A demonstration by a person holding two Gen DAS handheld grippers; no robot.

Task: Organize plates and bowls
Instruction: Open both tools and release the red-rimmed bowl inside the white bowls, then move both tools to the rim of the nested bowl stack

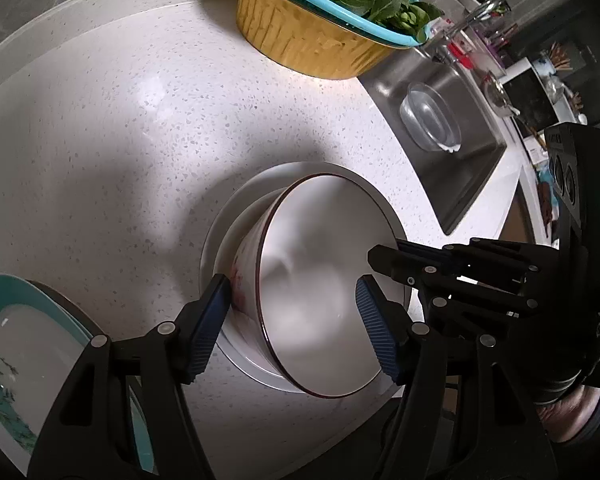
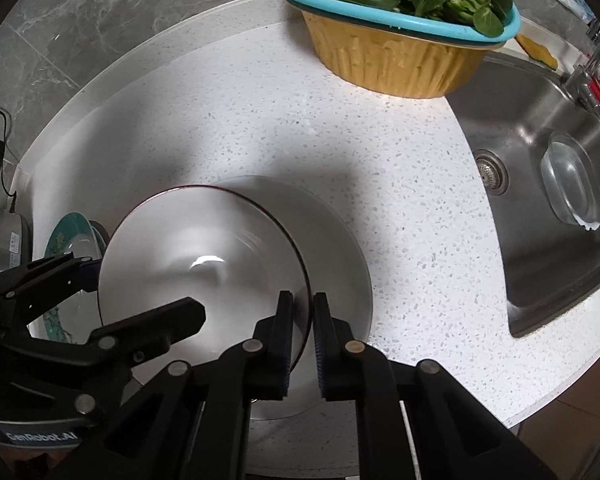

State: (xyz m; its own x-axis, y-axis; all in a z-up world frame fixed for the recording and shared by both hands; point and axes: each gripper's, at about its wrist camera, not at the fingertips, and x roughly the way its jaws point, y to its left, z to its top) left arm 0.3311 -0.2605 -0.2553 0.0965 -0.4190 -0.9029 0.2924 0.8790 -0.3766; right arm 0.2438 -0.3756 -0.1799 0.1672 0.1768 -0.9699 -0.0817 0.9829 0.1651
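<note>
Left wrist: left gripper (image 1: 292, 312) part open, astride tilted bowl (image 1: 316, 284) over white plate (image 1: 220, 224); teal plate (image 1: 28, 344) at its left

Right wrist: right gripper (image 2: 303, 344) clamped on bowl (image 2: 204, 260) rim; vegetable basket (image 2: 396, 40) ahead

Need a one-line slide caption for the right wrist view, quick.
Right gripper pinches the rim of a white bowl over a white plate; left gripper is at its far side.

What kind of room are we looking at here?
Most likely a home kitchen: a steel sink set into a speckled countertop, a basket of leafy greens, and a bowl stacked on a white plate.
</note>
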